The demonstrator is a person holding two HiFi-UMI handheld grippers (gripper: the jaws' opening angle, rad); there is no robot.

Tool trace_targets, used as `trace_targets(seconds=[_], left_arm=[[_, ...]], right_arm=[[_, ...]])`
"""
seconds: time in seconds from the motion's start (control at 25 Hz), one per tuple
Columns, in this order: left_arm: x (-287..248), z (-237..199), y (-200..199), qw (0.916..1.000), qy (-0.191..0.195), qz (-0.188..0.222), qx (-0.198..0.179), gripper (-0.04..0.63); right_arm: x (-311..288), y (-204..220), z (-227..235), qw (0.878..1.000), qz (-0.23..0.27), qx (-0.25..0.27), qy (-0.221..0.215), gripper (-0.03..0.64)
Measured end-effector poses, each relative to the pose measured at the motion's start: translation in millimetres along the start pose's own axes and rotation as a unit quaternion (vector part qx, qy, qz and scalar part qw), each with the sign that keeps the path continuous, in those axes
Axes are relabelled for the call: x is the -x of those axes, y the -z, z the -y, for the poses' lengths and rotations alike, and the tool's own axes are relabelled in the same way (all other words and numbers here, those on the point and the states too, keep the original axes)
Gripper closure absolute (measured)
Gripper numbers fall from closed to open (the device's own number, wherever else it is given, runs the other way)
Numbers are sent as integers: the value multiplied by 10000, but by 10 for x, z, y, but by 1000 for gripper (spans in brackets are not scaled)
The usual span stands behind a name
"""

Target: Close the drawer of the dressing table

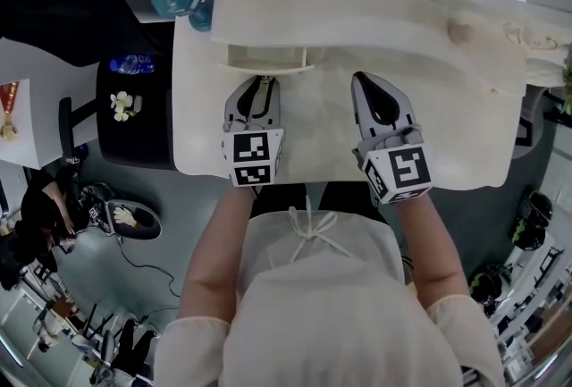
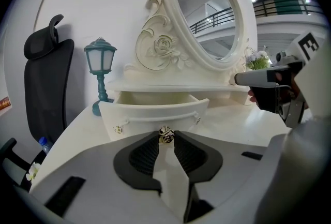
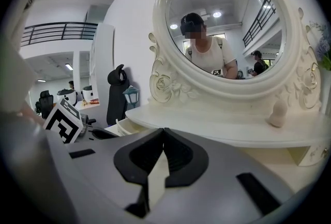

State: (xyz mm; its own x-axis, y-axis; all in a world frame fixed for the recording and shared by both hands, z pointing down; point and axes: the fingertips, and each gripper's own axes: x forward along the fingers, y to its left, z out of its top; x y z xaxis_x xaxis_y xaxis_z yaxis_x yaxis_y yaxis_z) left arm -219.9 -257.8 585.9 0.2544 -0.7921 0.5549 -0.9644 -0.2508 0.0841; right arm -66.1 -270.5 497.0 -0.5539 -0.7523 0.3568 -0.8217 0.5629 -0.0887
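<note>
The cream dressing table (image 1: 465, 135) has its small drawer (image 1: 264, 60) pulled out under the shelf. In the left gripper view the drawer front (image 2: 150, 114) shows a thin rail and a gold knob (image 2: 166, 134) at its middle. My left gripper (image 2: 166, 138) is shut on that knob; in the head view it (image 1: 259, 83) points at the drawer front. My right gripper (image 1: 362, 79) hovers over the table top to the right of the drawer, its jaws shut with nothing between them (image 3: 163, 131).
A teal lantern lamp (image 2: 101, 70) stands left of the drawer. The oval mirror (image 2: 207, 16) rises behind the shelf. A small cream figurine (image 3: 278, 113) sits on the shelf at the right. A black office chair (image 2: 44, 88) and a black side table (image 1: 134, 121) stand to the left.
</note>
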Motion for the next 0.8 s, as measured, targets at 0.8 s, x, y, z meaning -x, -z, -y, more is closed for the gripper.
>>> trace_targets(seconds=[0.8], left_arm=[[-288,-63,-188,9994,334,-28,113,488]], right_arm=[[-173,-16,6,10000,-34,12,82,609]])
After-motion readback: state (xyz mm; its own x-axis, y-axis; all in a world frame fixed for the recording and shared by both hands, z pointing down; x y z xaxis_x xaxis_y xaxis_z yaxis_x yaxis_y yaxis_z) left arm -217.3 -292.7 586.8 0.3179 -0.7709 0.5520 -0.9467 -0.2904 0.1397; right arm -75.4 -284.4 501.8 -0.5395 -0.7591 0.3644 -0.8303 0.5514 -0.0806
